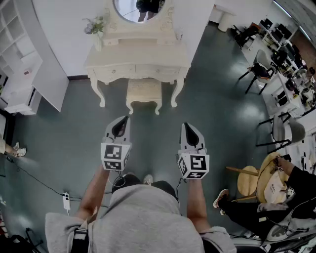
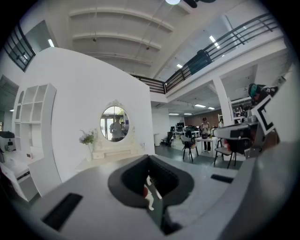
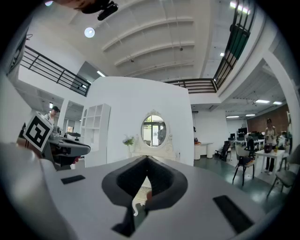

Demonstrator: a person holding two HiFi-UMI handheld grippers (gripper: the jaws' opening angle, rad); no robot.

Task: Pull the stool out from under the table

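Beneath the cream dressing table (image 1: 138, 63), between its curved front legs, the stool (image 1: 143, 93) is seen from the head view. It is cream like the table, with a patterned rectangular seat and short carved, outward-curving legs. Its rear part is tucked under the table front, while its front edge and two front legs project onto the dark teal floor (image 1: 217, 113).

On the table top an oval mirror (image 1: 136, 9) is mounted in a carved frame, and a vase of flowers (image 1: 97, 29) is set at the left corner. A white shelf unit (image 1: 19, 59) is placed against the wall to the left of the table. To the right, well apart from the table, dark office chairs (image 1: 257, 69) and desks are arranged. At the lower right a seated person (image 1: 276, 200) is shown beside a round wooden seat (image 1: 247, 181). A white power strip (image 1: 66, 200) lies on the floor at the lower left. The stool's front is faced by both tools across a stretch of floor.

The left gripper (image 1: 122, 121) and the right gripper (image 1: 187, 127) are held side by side above the floor, pointed toward the stool and well apart from it. In the left gripper view the jaws of the left gripper (image 2: 149, 161) are shown pressed together, with nothing gripped. The same is shown for the right gripper (image 3: 146, 161) in its own view: jaws fully together, nothing held, nothing touched.
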